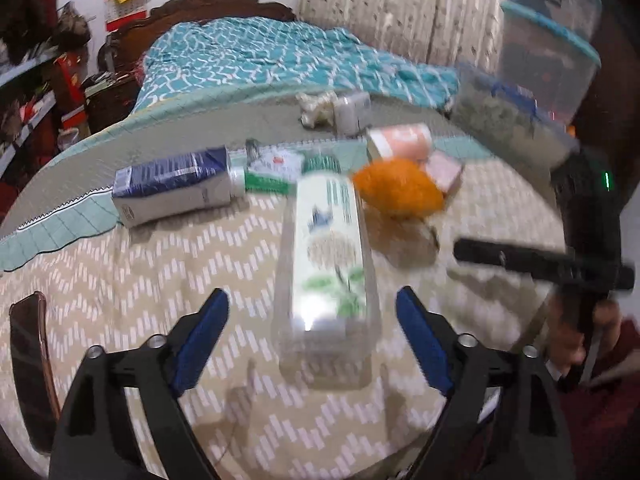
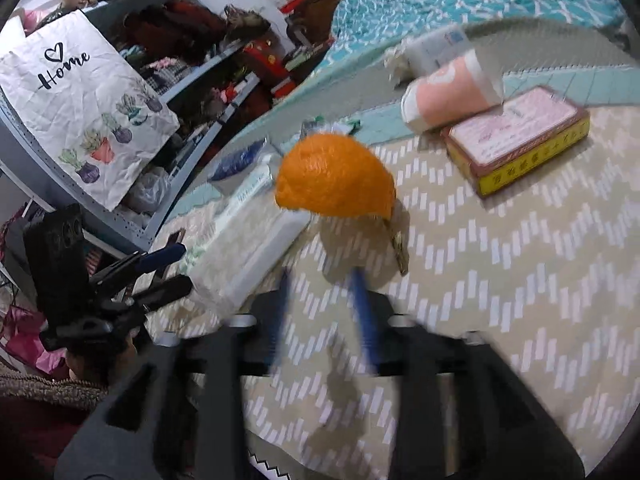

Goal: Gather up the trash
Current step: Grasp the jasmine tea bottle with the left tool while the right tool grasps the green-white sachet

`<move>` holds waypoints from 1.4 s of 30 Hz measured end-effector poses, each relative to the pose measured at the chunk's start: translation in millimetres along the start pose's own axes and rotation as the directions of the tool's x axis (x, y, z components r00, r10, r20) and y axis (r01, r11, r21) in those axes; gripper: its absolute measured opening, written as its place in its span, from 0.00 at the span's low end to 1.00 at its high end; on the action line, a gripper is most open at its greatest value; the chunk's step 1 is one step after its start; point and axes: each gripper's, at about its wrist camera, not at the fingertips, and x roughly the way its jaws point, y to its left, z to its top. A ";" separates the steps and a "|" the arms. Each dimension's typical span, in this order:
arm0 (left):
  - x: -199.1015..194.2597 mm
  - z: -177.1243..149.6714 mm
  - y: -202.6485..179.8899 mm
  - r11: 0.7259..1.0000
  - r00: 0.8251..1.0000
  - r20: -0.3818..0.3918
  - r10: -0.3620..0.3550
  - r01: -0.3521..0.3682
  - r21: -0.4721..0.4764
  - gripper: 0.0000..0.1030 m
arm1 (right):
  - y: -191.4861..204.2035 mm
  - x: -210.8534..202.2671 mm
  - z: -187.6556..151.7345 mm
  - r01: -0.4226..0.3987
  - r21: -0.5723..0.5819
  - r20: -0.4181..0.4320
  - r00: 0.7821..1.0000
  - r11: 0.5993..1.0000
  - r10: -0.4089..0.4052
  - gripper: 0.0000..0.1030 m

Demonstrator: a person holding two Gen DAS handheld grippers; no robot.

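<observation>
1. My left tongs (image 1: pixel 312 312) are spread wide with nothing in them. The clear plastic bottle with a white and green label (image 1: pixel 326 276) lies lengthwise right between and ahead of the blue pads (image 1: pixel 204 334), not touching yet.
2. My right tongs (image 2: pixel 320 280) look only narrowly parted and empty. It's blurry, so take that loosely. The orange peel dome (image 2: pixel 336 176) sits just ahead of their tips on the bed's beige zigzag cover (image 2: pixel 500 280).
3. I'd say I'm at the reach-in step, nothing collected so far.
4. Next I'd push the left tongs forward around the bottle and squeeze. It's slick, so grip mid-body.
5. The blue and white carton (image 1: pixel 176 184) lies off to the left tongs' left, further out.
</observation>
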 end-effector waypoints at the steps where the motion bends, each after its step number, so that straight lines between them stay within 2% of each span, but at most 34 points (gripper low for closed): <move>1: 0.5 6.1 1.3 1.000 1.000 0.009 -0.009 0.009 -0.016 0.84 | 2.0 -2.5 0.0 -0.002 -0.006 0.014 1.000 1.000 0.002 0.67; 5: 15.7 22.9 -3.6 1.000 1.000 -0.008 0.016 -0.016 -0.027 0.85 | -1.6 -5.1 6.6 0.018 0.001 0.015 1.000 1.000 -0.018 0.67; 8: 35.6 29.9 -14.9 0.999 0.998 -0.051 0.036 -0.036 0.005 0.86 | -4.5 -7.1 13.1 0.044 0.004 0.017 0.999 0.999 -0.044 0.67; 10: 51.2 28.9 -21.6 0.995 0.993 -0.082 0.088 -0.085 0.047 0.86 | -4.5 -12.5 28.4 0.042 -0.005 0.030 0.999 0.999 -0.042 0.67; 12: 60.3 24.7 -21.3 0.993 0.990 -0.098 0.101 -0.095 0.065 0.76 | -4.2 -14.3 50.0 0.027 -0.007 0.025 0.999 1.000 -0.027 0.67; 13: 63.4 23.1 -19.8 0.994 0.990 -0.109 0.093 -0.086 0.067 0.61 | -5.7 -13.9 62.5 0.019 -0.010 0.018 1.000 1.000 -0.019 0.64; 14: 65.7 20.1 -16.7 0.995 0.989 -0.123 0.081 -0.073 0.064 0.56 | -5.8 -10.6 74.8 0.012 -0.014 0.011 1.000 1.000 -0.011 0.59; 15: 63.1 17.1 -12.1 0.997 0.992 -0.113 0.063 -0.057 0.053 0.56 | -7.2 -4.7 90.4 0.004 -0.019 -0.005 1.000 1.000 -0.004 0.56; 17: 56.5 12.4 -3.1 0.998 0.993 -0.107 0.048 -0.044 0.040 0.54 | -12.4 12.5 115.2 -0.001 -0.007 -0.046 0.999 1.000 0.001 0.43; 19: 47.4 5.7 9.6 0.999 0.994 -0.097 0.039 -0.037 0.017 0.54 | -17.2 37.4 135.3 -0.003 0.012 -0.105 0.995 1.000 0.005 0.38; 22: 29.3 -5.8 30.9 0.999 0.997 -0.078 -0.016 0.012 -0.044 0.54 | -19.1 92.1 158.0 0.032 0.001 -0.232 0.972 0.999 -0.031 0.36; 25: 15.7 -17.7 47.8 0.997 0.998 -0.063 0.002 -0.007 -0.081 0.54 | -23.3 140.1 169.0 0.087 0.019 -0.333 0.940 0.996 -0.076 0.36; 28: 9.7 -26.3 60.9 0.992 0.998 -0.062 0.013 -0.021 -0.125 0.55 | -28.1 171.8 175.4 0.124 0.062 -0.400 0.912 0.990 -0.089 0.37; 30: 5.8 -28.6 67.3 0.987 0.999 -0.047 -0.008 0.000 -0.158 0.55 | -26.5 186.3 176.2 0.146 0.049 -0.420 0.901 0.988 -0.112 0.38; 33: 4.6 -28.6 66.0 0.989 0.999 -0.042 -0.013 0.007 -0.148 0.56 | -22.4 195.8 178.6 0.151 0.061 -0.405 0.907 0.987 -0.114 0.38; 37: 3.2 -31.3 67.5 0.988 0.999 -0.031 -0.029 0.024 -0.154 0.56 | -21.2 201.0 176.4 0.111 0.098 -0.368 0.928 0.989 -0.067 0.38; 39: 1.8 -33.2 72.4 0.985 0.999 -0.023 -0.044 0.039 -0.168 0.56 | -19.9 203.1 174.7 0.100 0.097 -0.350 0.935 0.990 -0.060 0.35; 41: 1.6 -33.5 77.0 0.982 0.998 -0.017 -0.058 0.054 -0.181 0.56 | -17.1 208.4 171.1 0.099 0.094 -0.357 0.932 0.991 -0.059 0.16; 42: 1.7 -33.8 77.6 0.982 0.998 -0.017 -0.060 0.056 -0.182 0.56 | -15.0 208.7 169.8 0.106 0.092 -0.348 0.935 0.990 -0.068 0.14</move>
